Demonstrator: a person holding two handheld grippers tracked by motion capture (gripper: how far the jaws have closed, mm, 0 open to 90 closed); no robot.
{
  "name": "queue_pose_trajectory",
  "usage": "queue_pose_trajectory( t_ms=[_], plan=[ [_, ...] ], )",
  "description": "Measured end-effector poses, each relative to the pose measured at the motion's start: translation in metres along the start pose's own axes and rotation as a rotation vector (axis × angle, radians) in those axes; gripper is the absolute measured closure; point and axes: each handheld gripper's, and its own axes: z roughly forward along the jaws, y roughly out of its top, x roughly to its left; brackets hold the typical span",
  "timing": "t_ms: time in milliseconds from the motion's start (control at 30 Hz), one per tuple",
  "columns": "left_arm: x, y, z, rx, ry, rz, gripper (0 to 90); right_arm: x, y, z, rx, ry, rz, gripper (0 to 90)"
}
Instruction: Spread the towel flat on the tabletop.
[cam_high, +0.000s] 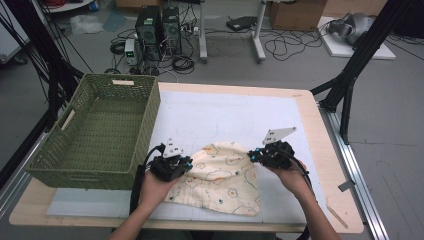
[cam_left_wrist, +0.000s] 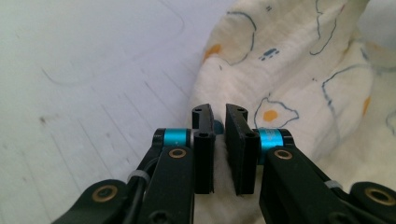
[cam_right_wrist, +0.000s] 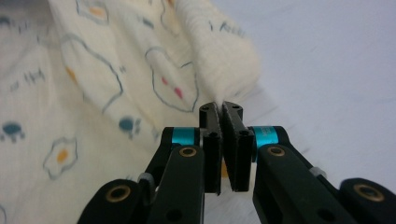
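High view: left hand-held gripper (cam_high: 188, 163) and right hand-held gripper (cam_high: 254, 156) pinch cloth (cam_high: 225, 177) edges; folding under way; lift next, likely.

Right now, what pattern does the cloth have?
The cloth is cream with fried-egg shapes and small blue paw prints, clearest in the right gripper view.

left tool (cam_left_wrist: 219, 114) pinches the printed cloth's (cam_left_wrist: 289, 60) edge.

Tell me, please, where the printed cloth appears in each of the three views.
High view: the cloth lies near the front edge of the table, between the two grippers.
Left gripper view: it covers the right half, behind the jaws.
Right gripper view: it covers the left half, a fold at the jaw tips.
Shared landmark: the white mat under it.
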Motion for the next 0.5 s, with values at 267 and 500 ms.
queue_pose_trajectory(
  t_ms=[267, 500],
  plan=[
    [0.002, -0.007, -0.006, 0.027, -0.122, -0.021, 77.2, -0.002, -0.013, -0.002, 0.011, -0.003, 0.019, 87.0],
    [0.016, 0.021, -0.002, -0.068, -0.082, -0.053, 56.5, 0.002, -0.009, 0.001, 0.024, 0.015, -0.016, 87.0]
  ],
)
